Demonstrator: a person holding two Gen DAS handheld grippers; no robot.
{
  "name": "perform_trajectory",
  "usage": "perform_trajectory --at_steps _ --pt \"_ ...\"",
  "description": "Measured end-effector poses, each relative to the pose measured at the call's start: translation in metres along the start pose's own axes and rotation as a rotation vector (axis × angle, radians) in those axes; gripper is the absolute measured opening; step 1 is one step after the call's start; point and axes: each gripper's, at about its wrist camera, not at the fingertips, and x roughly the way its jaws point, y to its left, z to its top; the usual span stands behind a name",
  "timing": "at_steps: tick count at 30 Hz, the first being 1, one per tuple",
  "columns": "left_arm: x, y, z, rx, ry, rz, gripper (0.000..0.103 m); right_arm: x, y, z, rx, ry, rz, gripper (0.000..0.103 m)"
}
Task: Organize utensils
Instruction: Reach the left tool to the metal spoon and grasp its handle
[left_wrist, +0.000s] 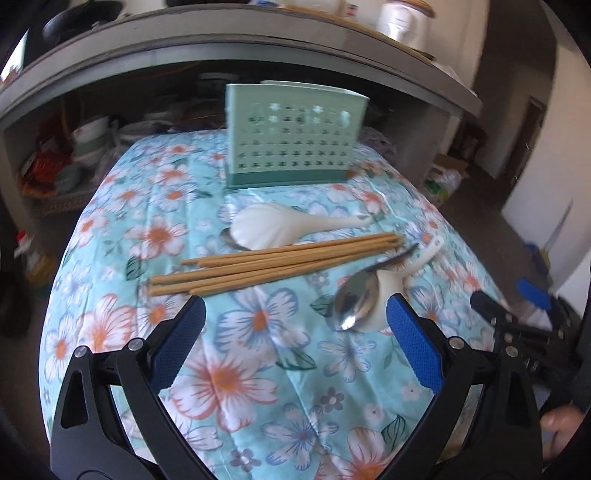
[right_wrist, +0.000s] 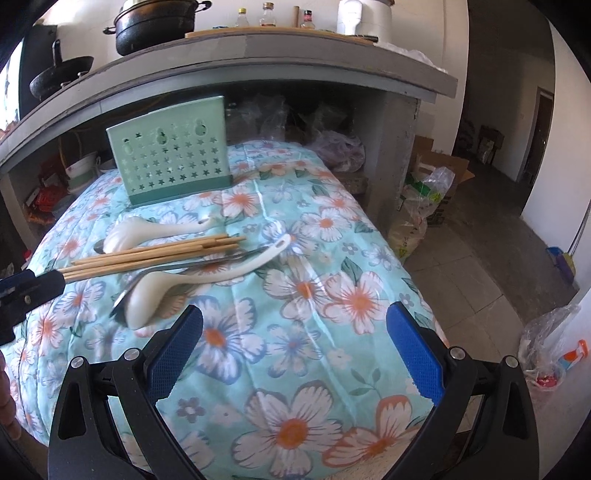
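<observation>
A green perforated utensil holder stands upright at the far end of the floral-clothed table. In front of it lie a white ceramic spoon, a bundle of several wooden chopsticks, a metal spoon and a second white ceramic spoon. My left gripper is open and empty, just short of the chopsticks. My right gripper is open and empty, to the right of the spoons.
A grey concrete counter overhangs the table's far end, with pots and bottles on top and clutter beneath. Bags and boxes stand on the floor to the right. The table's right edge drops to tiled floor.
</observation>
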Motion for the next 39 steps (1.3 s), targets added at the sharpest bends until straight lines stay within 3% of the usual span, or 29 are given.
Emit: perform_trajectory --at_steps 3,5,6,8,11,15,19,23,29,33,39 --pt "0.006 -0.014 -0.004 0.107 0.021 -0.011 0.09 0.01 -0.008 -0.001 0.021 0.023 0.005 0.097" --pt "0.013 -0.027 -0.009 0.207 0.042 -0.002 0.071 0.015 -0.011 -0.001 0.026 0.035 0.011 0.097" --pt "0.017 -0.032 -0.011 0.25 0.055 0.012 0.067 0.018 -0.011 -0.002 0.029 0.04 0.013 0.097" --pt "0.026 -0.04 -0.017 0.323 0.075 0.041 0.05 0.022 -0.011 -0.003 0.031 0.048 0.024 0.097" --pt "0.042 -0.045 -0.024 0.392 0.118 0.068 0.038 0.026 -0.008 -0.004 0.02 0.055 0.033 0.097" --pt "0.054 -0.051 -0.029 0.479 0.107 0.098 0.034 0.03 -0.005 -0.004 0.009 0.063 0.033 0.097" --pt "0.053 -0.052 -0.025 0.504 0.095 0.096 0.002 0.033 -0.004 -0.004 0.013 0.077 0.03 0.097" --pt "0.042 -0.043 -0.014 0.438 0.077 0.058 0.002 0.034 -0.001 -0.004 0.009 0.074 0.031 0.097" --pt "0.063 -0.033 -0.015 0.354 0.112 0.033 0.002 0.028 0.002 -0.002 0.003 0.047 0.047 0.097" --pt "0.068 -0.033 -0.016 0.355 0.089 0.021 0.002 0.019 0.008 -0.001 -0.032 -0.002 0.053 0.097" --pt "0.055 -0.019 -0.012 0.271 0.065 -0.026 0.001 0.007 0.034 -0.002 -0.196 -0.051 0.096 0.078"
